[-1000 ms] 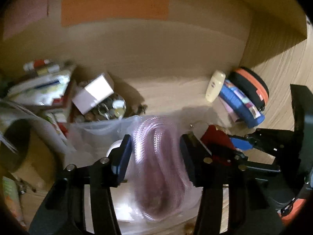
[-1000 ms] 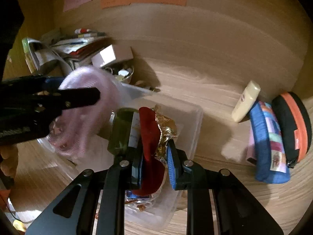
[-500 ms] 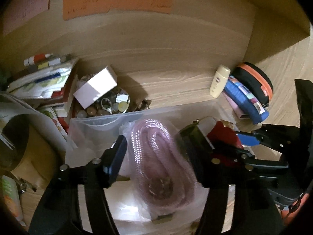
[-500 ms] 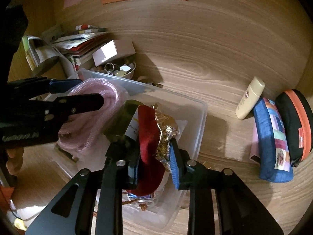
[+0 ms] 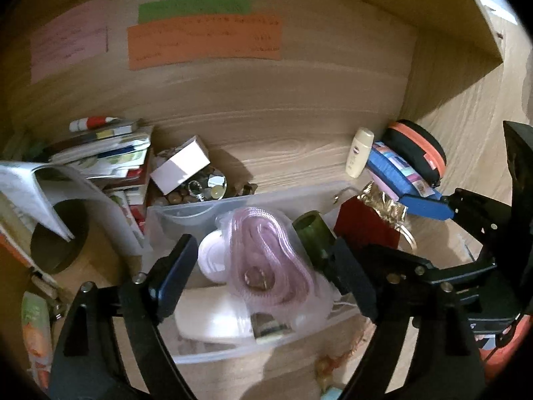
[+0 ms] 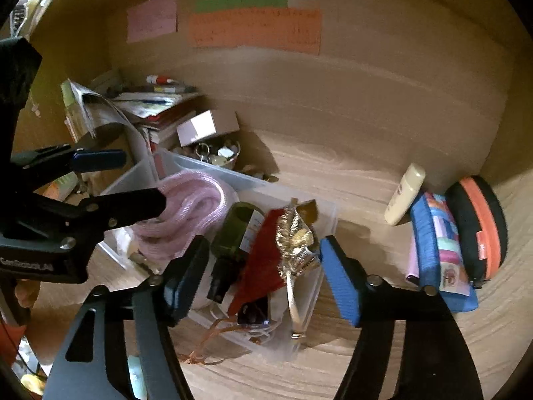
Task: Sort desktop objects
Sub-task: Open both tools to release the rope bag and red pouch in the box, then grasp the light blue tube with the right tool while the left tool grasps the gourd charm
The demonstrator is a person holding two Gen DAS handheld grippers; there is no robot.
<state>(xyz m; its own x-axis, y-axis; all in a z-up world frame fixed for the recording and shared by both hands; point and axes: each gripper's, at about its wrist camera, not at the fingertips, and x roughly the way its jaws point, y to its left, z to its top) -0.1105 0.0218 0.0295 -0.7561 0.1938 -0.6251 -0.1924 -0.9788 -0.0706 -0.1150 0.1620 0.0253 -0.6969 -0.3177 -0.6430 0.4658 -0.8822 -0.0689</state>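
Note:
A clear plastic bin sits on the wooden desk. Inside it lie a pink coiled cable in a plastic bag, a dark green bottle and a red pouch with gold foil. My left gripper hangs just above the pink coil, jaws opening, pads clear of it. My right gripper hovers over the red pouch and green bottle, jaws opening, pads off both. The left gripper also shows at the left of the right wrist view.
Behind the bin stand a white box, a bowl of trinkets and a stack of books and papers. A cream lotion bottle, blue pouch and black-orange case lie right. Paper notes hang on the back panel.
Both grippers opened and drew back upward. The left let go of the pink coil and the right let go of the red pouch; both things now rest in the bin.

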